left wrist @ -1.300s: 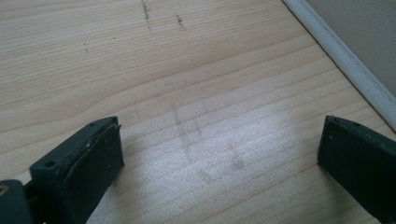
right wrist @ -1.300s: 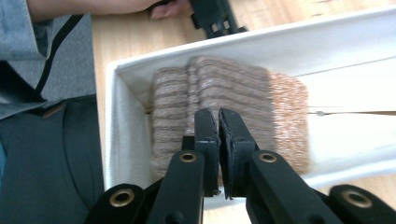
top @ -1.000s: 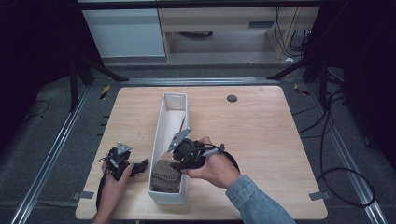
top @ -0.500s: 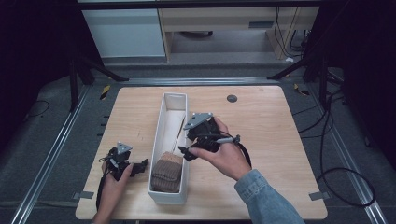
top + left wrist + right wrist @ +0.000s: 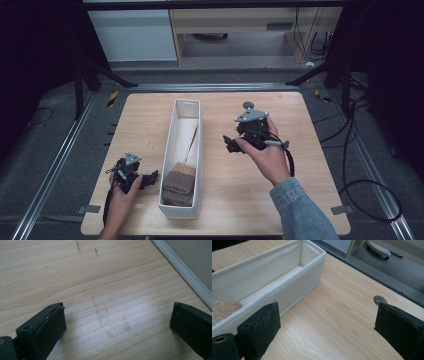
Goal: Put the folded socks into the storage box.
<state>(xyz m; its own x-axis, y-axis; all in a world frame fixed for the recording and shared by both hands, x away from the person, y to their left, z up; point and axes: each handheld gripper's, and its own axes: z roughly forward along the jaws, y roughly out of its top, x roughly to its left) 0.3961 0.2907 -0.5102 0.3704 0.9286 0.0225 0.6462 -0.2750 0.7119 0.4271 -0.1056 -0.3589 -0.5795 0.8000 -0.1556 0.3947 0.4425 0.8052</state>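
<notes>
The brown sock (image 5: pixel 179 183) lies in the box (image 5: pixel 176 118) near the desk's (image 5: pixel 310 200) front edge, so that part looks done, and both the right gripper (image 5: pixel 231 145) and the left gripper (image 5: pixel 149 177) are wide open and hold nothing.

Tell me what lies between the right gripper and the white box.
Nothing but bare wooden table: in the high view the right gripper hangs beside the white box, jaws open and empty, the brown knitted piece lying inside.

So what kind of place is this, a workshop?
Probably a lab recording bench: a pale wooden table ringed by black stands, loose black cables on grey floor, and a long white fabric bin for practice.
</notes>
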